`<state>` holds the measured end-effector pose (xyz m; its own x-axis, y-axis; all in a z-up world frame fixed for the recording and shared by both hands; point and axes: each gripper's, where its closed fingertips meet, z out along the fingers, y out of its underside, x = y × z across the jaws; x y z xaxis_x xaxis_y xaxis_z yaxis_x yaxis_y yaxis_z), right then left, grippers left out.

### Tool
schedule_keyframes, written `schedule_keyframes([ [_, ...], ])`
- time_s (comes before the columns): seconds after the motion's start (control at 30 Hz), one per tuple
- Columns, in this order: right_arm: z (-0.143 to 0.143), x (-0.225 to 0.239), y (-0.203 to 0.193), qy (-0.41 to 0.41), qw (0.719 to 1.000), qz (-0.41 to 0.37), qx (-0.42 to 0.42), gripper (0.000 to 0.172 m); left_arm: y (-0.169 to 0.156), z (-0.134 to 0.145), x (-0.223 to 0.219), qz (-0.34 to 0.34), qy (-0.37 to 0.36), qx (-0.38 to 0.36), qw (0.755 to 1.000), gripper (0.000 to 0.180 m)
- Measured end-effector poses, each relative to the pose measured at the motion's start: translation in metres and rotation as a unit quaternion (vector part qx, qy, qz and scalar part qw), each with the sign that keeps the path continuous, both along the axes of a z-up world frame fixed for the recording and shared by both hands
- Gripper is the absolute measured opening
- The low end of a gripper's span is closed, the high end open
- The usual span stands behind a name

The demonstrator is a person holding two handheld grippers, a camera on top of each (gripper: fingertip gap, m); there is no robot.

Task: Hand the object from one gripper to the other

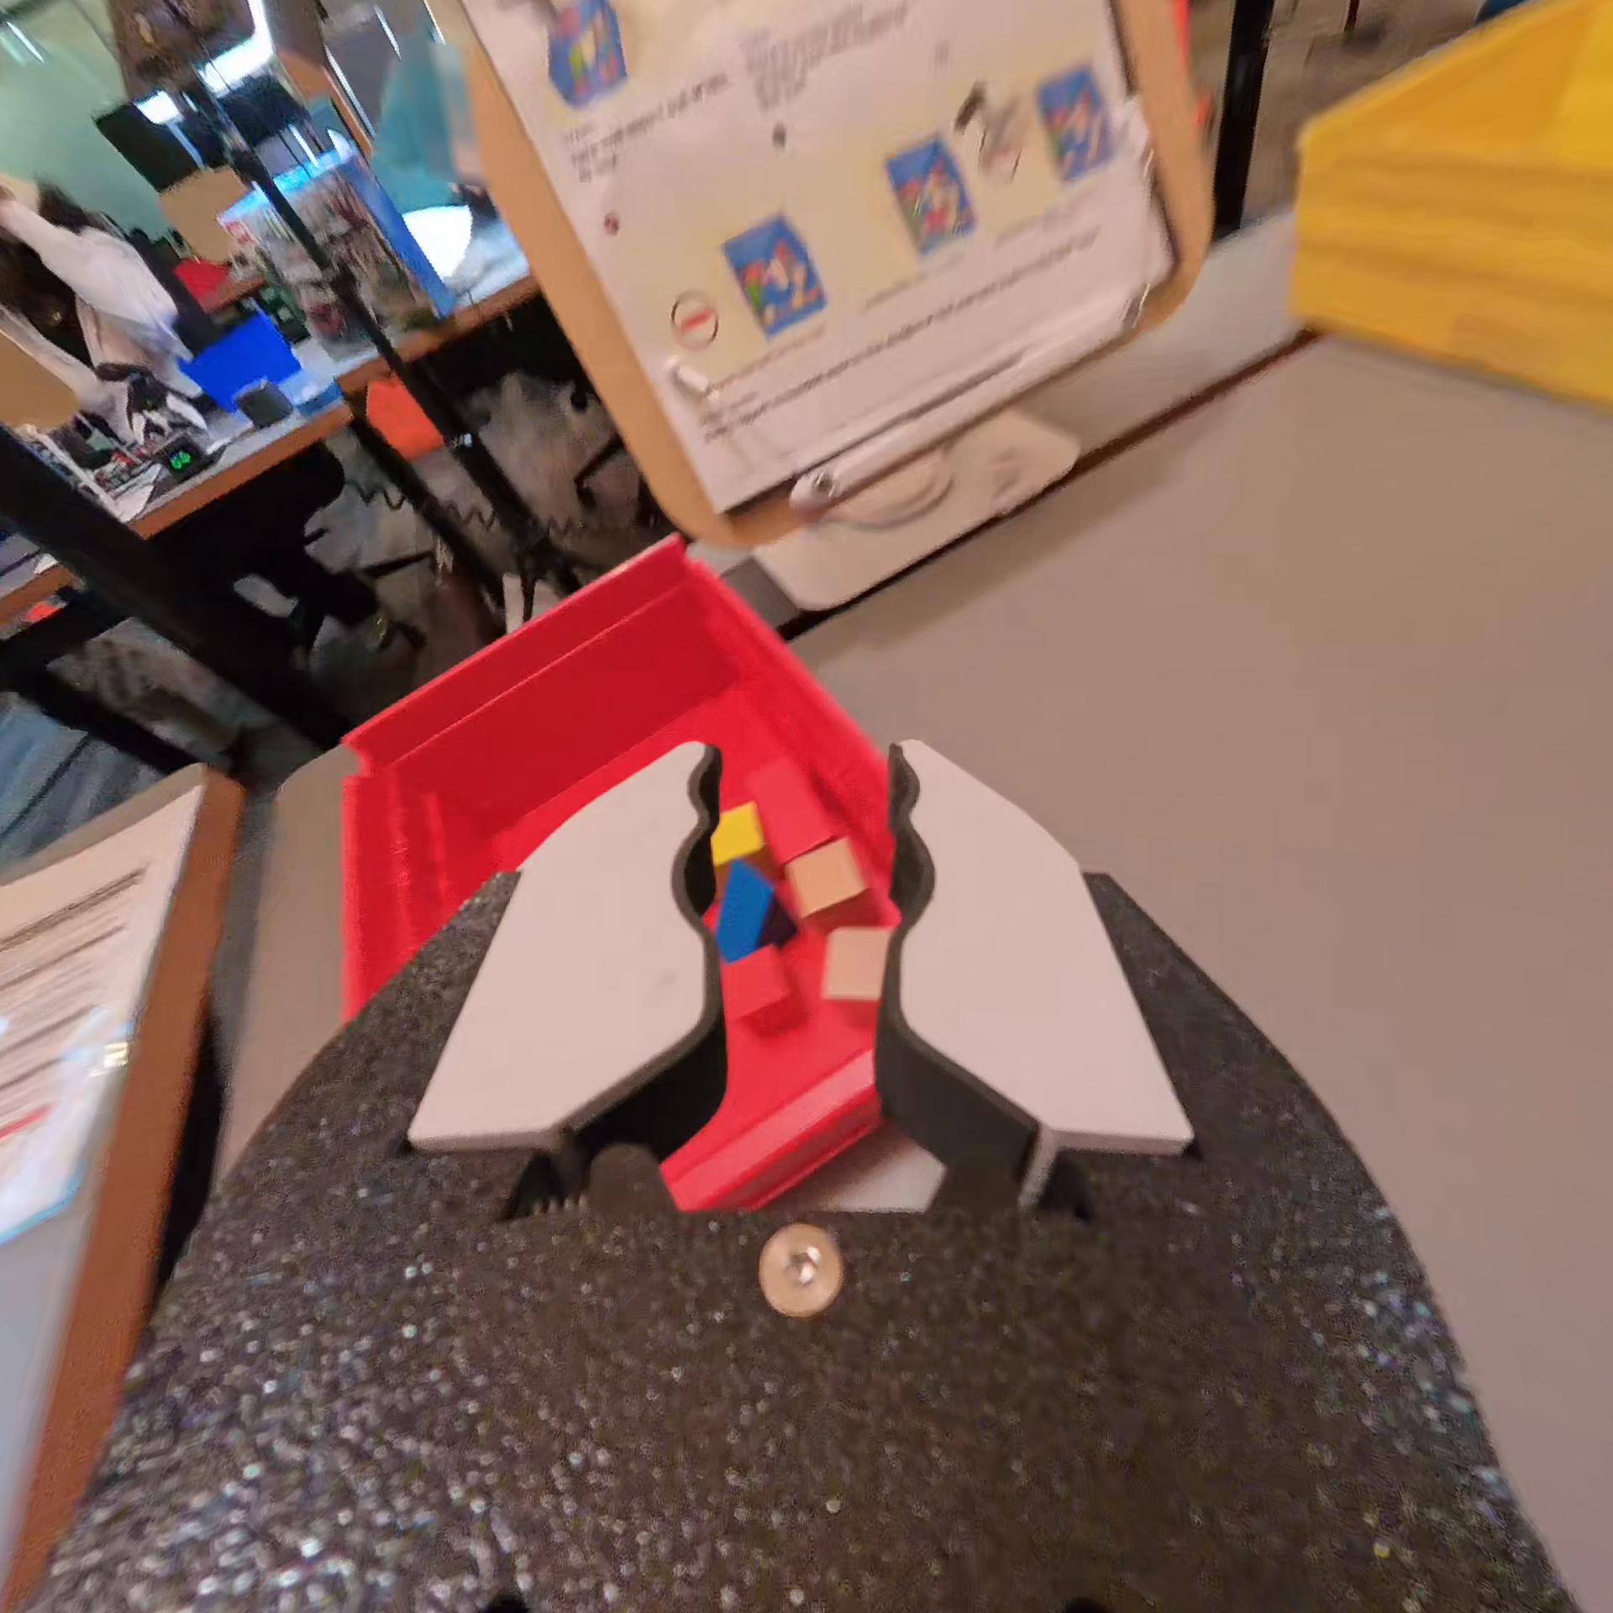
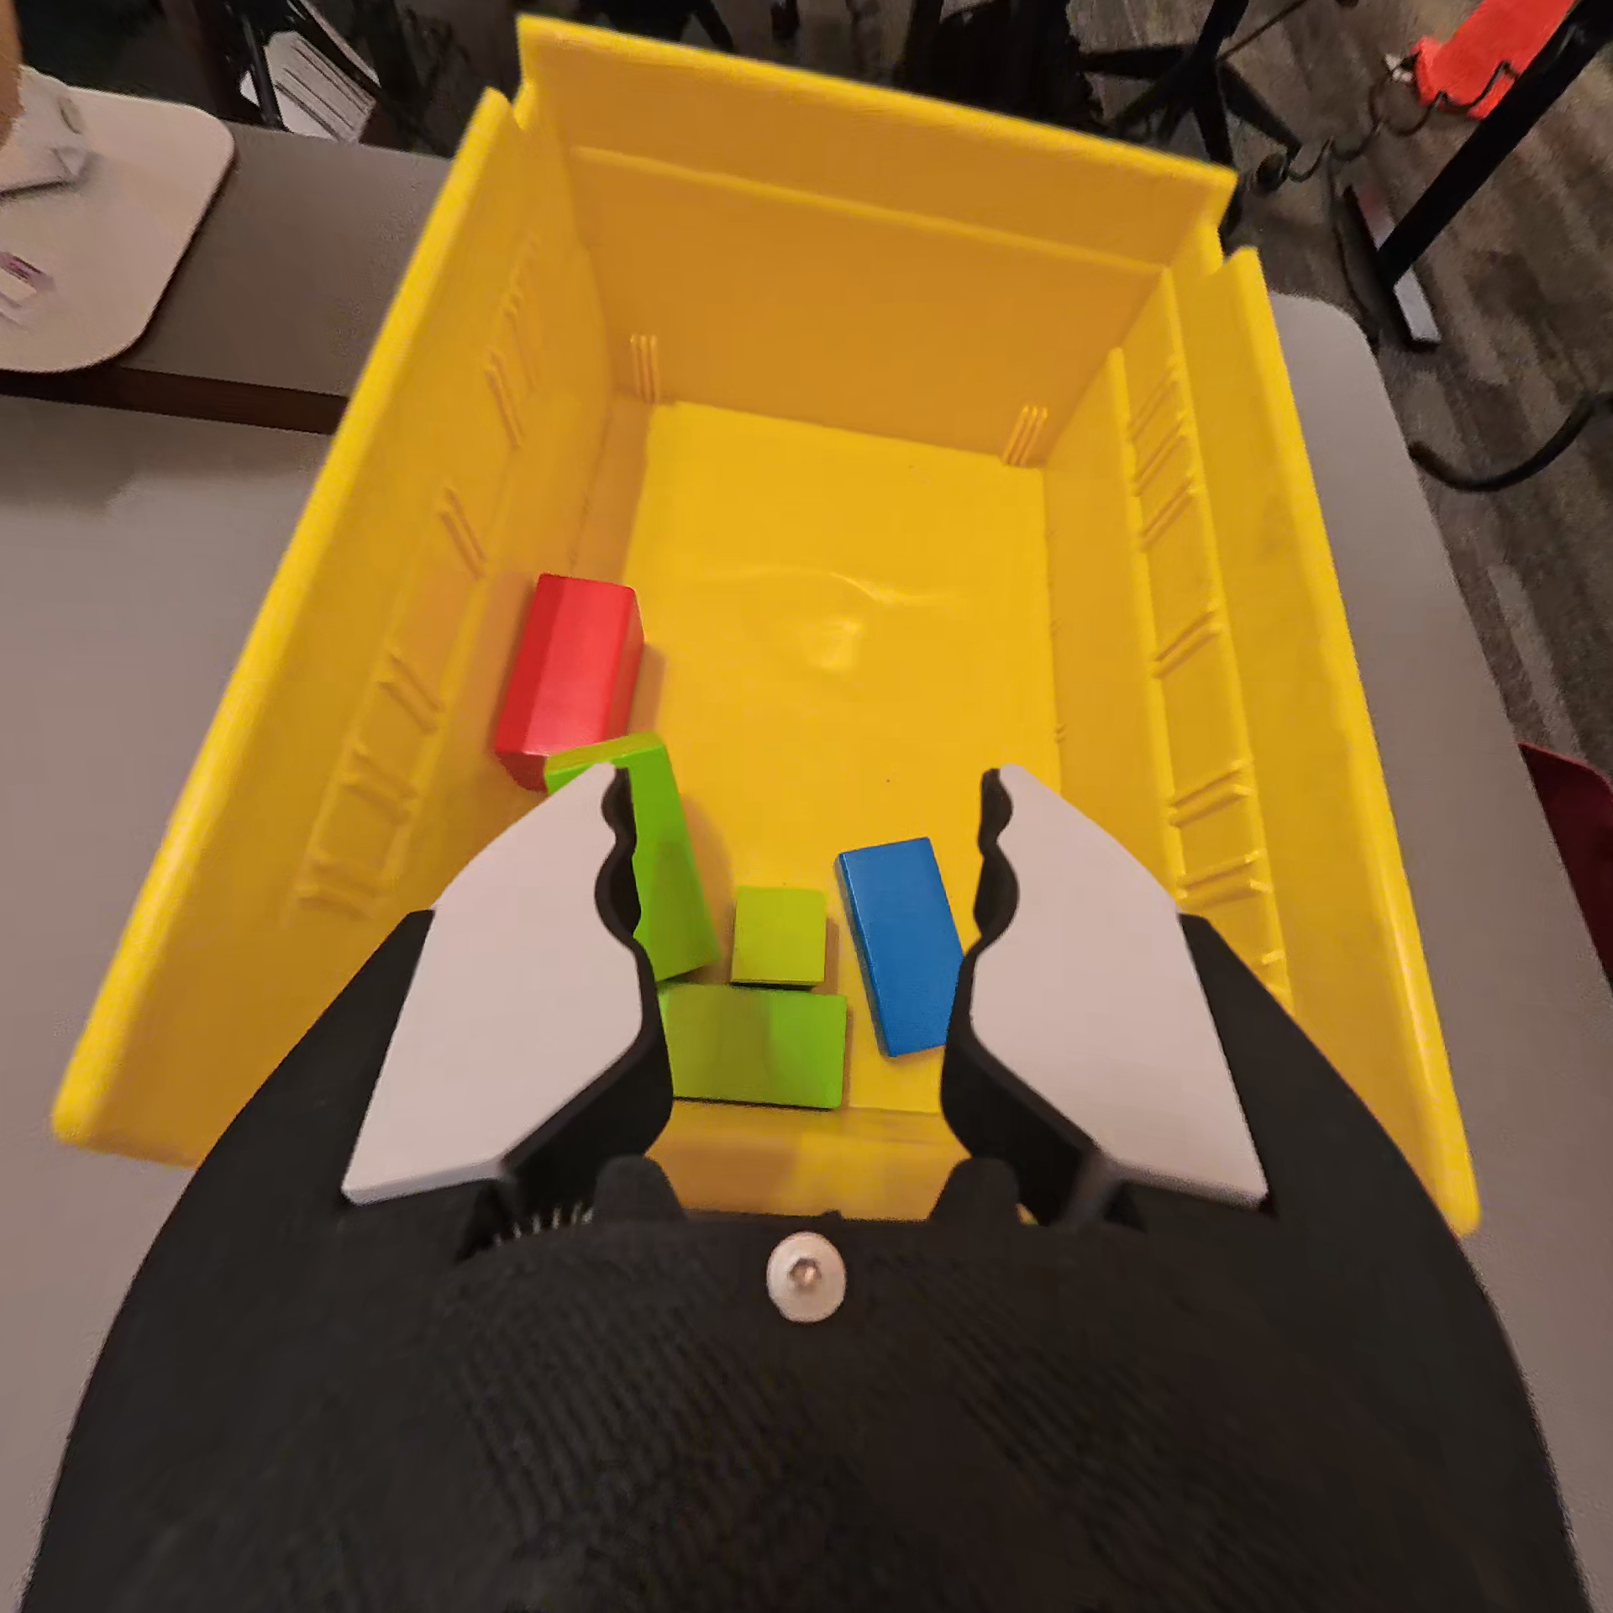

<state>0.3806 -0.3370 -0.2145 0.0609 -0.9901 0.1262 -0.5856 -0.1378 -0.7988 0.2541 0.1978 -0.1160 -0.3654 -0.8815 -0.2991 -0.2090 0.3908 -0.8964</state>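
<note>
The left tongs (image 1: 803, 838) have two flat pale grey fingers (image 1: 593, 951) with wavy black inner pads, set in a broad, rounded black body with a coarse, glittery grain. A round silver screw (image 1: 800, 1267) sits on that body's midline, just behind the finger roots. The right tongs (image 2: 803, 864) have the same pale grey fingers (image 2: 515, 986) with scalloped black pads and a matching silver screw (image 2: 806, 1276), but their black body is matt with fine ribbed layer lines, and a small coil spring shows left of the screw.
</note>
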Motion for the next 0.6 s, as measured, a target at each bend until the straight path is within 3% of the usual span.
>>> schedule_keyframes([
  [0.1, 0.011, 0.002, 0.014, -0.017, 0.999, 0.026, -0.007, 0.082, 0.038, -0.014, 0.012, -0.016, 0.077, 0.132, 0.988, 0.043],
  [0.27, 0.027, 0.005, 0.043, -0.045, 0.996, 0.075, 0.016, 0.084, 0.091, -0.063, 0.029, -0.109, 0.232, 0.344, 0.903, 0.054],
  [0.43, 0.039, 0.005, 0.064, -0.069, 0.991, 0.106, 0.038, 0.083, 0.118, -0.108, 0.037, -0.15, 0.38, 0.371, 0.834, 0.057],
  [0.6, 0.038, 0.005, 0.07, -0.062, 0.991, 0.116, 0.025, 0.083, 0.142, -0.135, 0.045, -0.14, 0.457, 0.446, 0.757, 0.062],
])
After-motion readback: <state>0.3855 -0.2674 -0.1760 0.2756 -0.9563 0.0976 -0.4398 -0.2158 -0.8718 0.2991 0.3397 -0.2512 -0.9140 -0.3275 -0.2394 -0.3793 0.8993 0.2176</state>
